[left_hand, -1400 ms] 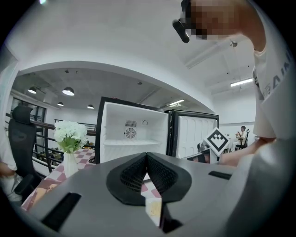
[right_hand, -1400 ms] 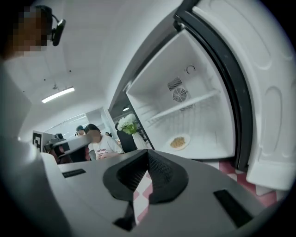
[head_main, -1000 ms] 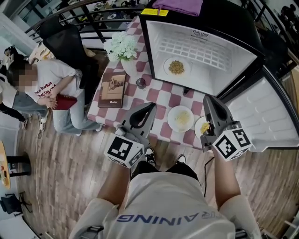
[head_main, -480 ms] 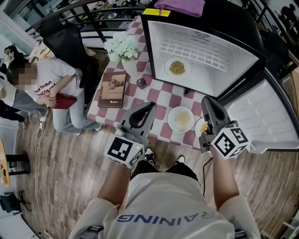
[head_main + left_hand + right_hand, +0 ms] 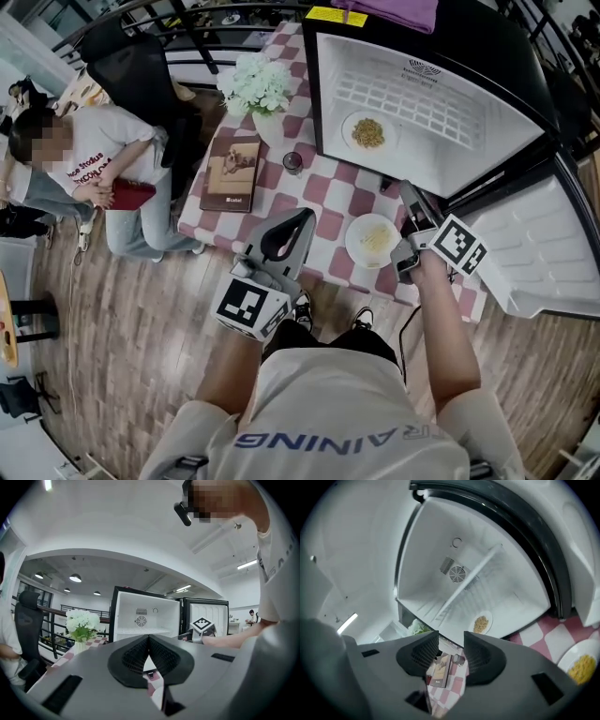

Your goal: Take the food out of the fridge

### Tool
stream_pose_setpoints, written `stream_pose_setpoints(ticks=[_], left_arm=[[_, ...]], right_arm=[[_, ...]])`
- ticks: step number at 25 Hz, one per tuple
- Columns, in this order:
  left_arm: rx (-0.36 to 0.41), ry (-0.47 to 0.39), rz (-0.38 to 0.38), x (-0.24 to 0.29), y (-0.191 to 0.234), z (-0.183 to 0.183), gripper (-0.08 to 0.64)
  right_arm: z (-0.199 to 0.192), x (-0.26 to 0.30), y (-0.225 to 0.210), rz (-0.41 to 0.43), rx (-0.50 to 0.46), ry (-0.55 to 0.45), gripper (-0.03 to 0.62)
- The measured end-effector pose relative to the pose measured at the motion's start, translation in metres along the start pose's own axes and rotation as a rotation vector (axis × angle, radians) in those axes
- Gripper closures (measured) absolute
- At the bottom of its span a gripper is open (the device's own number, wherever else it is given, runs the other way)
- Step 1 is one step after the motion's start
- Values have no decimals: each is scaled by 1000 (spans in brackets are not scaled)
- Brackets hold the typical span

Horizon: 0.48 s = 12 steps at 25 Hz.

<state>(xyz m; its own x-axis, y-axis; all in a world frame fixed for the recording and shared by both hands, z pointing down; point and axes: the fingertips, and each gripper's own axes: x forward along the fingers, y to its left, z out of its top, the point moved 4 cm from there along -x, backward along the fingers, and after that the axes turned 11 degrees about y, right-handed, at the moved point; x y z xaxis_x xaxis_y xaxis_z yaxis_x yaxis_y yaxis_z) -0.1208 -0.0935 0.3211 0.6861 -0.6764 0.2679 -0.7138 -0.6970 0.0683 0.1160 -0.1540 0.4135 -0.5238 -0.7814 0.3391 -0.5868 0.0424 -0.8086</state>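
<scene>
Atop fridge [image 5: 450,155], head-view only: purple cloth [image 5: 394,13]

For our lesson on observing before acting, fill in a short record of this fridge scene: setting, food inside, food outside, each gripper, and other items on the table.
Setting: fridge, door open, standing on a checked cloth
Food inside: fridge plate, holding brownish food
Food outside: table plate, holding pale food, in front of the fridge
Left gripper: shut, empty
Right gripper: jaws apart, have just been opening, nothing between them
Other items: book, glass, white flowers
</scene>
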Motion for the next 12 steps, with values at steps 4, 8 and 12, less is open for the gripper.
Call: stream_pose_setpoints(ticks=[4,8,12], left_arm=[[-9,7,0,3,14,-5,552],[-18,25,1,11,31,-12,552],[-34,52,0,19,43,-22,552]], right_arm=[[2,39,-29,8,213,0,425],[9,74,-53,6,369,-29,420],[13,105,-80,-33,462,-39,420]])
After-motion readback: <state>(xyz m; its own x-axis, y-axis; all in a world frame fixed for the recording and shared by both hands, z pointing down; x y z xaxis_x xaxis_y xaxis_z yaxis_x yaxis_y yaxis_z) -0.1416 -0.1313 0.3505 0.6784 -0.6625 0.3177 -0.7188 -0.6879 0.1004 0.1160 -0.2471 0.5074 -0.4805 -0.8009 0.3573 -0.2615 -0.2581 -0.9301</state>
